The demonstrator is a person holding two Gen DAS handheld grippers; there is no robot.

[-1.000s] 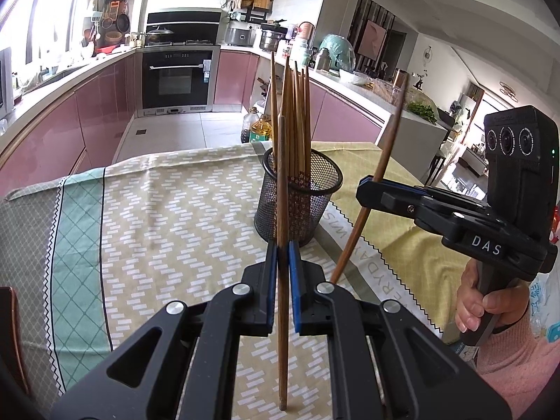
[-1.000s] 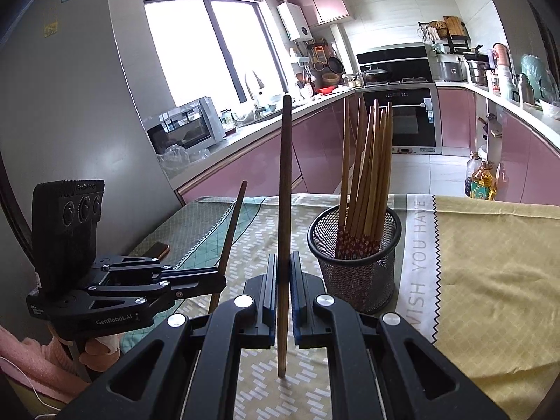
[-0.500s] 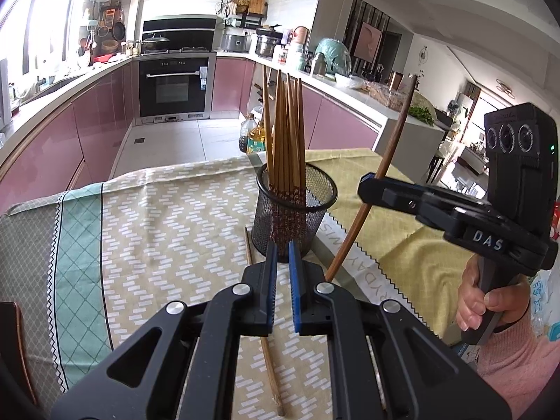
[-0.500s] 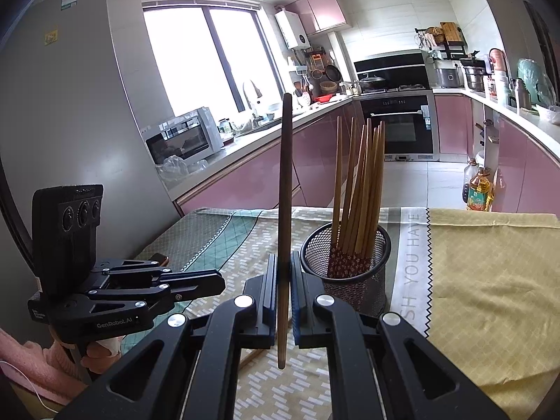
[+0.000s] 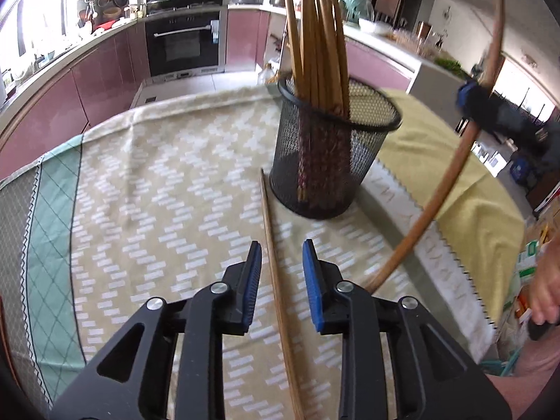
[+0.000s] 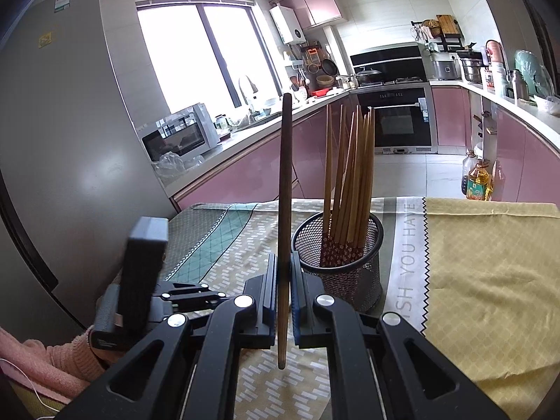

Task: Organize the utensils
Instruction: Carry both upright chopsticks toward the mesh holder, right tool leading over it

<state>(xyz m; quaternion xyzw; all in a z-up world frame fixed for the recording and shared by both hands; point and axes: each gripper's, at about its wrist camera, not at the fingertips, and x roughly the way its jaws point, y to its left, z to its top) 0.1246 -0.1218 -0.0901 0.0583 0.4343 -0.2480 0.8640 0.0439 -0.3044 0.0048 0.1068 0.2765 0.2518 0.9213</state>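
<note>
While your right gripper (image 6: 282,297) pinches one upright chopstick (image 6: 284,210), the mesh cup (image 5: 334,161) on the table (image 5: 157,189) holds many chopsticks (image 5: 316,28). Your left gripper (image 5: 281,280) stands open over a loose chopstick (image 5: 276,280) lying near the cup.

Left tongs (image 5: 281,276) now open, dropped chopstick (image 5: 280,290) flat on tablecloth (image 5: 157,192), nearer holder (image 5: 336,154).

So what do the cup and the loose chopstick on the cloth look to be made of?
The cup looks like black-coated wire mesh: you can see through its wall to the chopsticks inside. The loose chopstick between the open left tongs looks like plain wood or bamboo, matte brown; which one I can't tell.
</note>
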